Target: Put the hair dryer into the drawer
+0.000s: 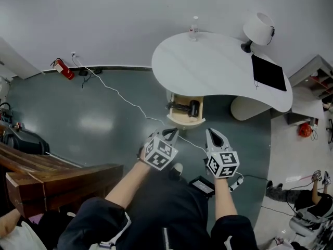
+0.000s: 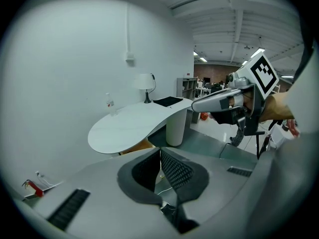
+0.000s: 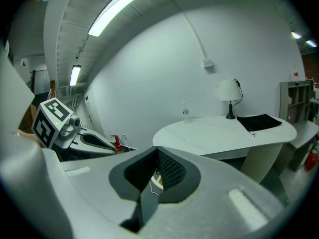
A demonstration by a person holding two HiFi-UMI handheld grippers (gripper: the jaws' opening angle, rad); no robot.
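Note:
The black hair dryer [image 1: 186, 107] lies inside the open wooden drawer [image 1: 183, 120] under the white curved desk [image 1: 218, 66]. A white cable [image 1: 125, 99] runs from the wall across the floor towards the drawer. My left gripper [image 1: 171, 134] and right gripper [image 1: 214, 136] hover side by side over the floor just in front of the drawer, both pointing at it. Each is shut and holds nothing. In the left gripper view the jaws [image 2: 160, 151] meet, with the right gripper [image 2: 219, 101] to the right. In the right gripper view the jaws [image 3: 157, 151] also meet.
On the desk stand a lamp [image 1: 258, 29], a clear bottle [image 1: 194, 29] and a black pad [image 1: 268, 72]. A red fire extinguisher [image 1: 65, 69] lies by the wall. Wooden furniture [image 1: 52, 176] is at the left. A person [image 1: 304, 199] sits at the lower right.

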